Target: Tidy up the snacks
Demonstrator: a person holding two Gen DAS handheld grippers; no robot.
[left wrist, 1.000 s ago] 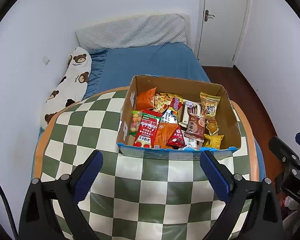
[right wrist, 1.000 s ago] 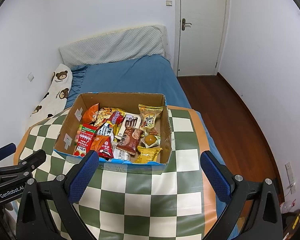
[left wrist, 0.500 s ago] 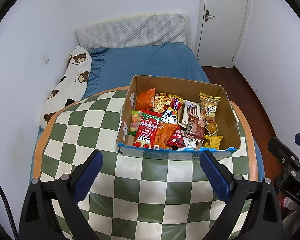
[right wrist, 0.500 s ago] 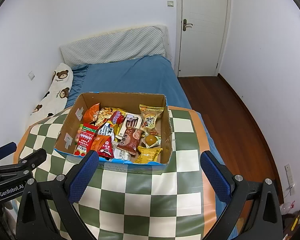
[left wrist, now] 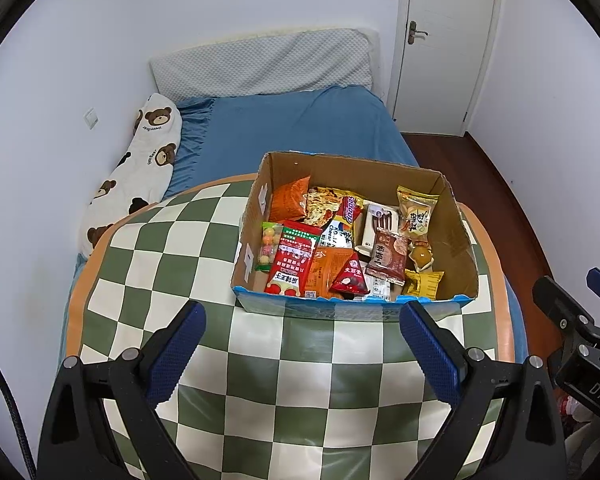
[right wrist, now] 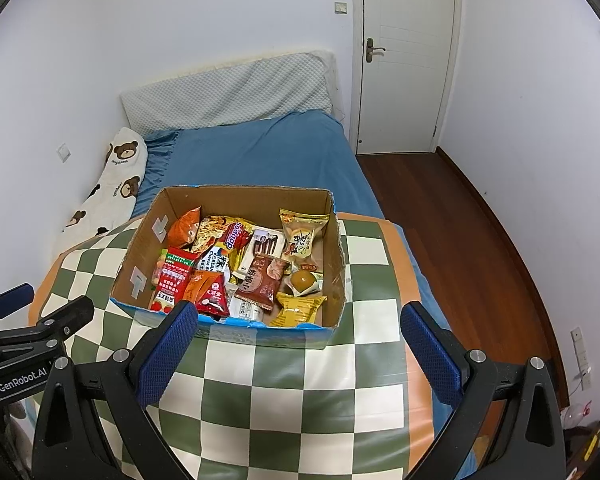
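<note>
Two grippers hang over a checkered table (left wrist: 260, 368), both spread wide with nothing between their blue pads. The left gripper (left wrist: 302, 344) fills the bottom of its own view; the right gripper (right wrist: 300, 344) does the same in its view, one pad overlapping the near left corner of the box.

An open cardboard box (left wrist: 456, 240) of snacks sits on the table — at centre right in the left view, at centre in the right view. Inside, packets lie jumbled and overlapping: a red packet (left wrist: 290, 262) at the near left, an orange bag (left wrist: 290, 202) at the far left, a brown packet (left wrist: 388, 256) near the middle, a red triangular packet (left wrist: 350, 278) at the front edge, a yellow packet (left wrist: 424, 282) at the near right and a tall yellow-topped packet (left wrist: 416, 212) at the far right. The right third of the box floor is largely bare cardboard.

Behind the table, in the upper half of both views, a bed (left wrist: 300, 128) with a blue sheet runs to the wall — a bear-print pillow (left wrist: 140, 172) along its left side, a white door (left wrist: 444, 40) at upper right.
</note>
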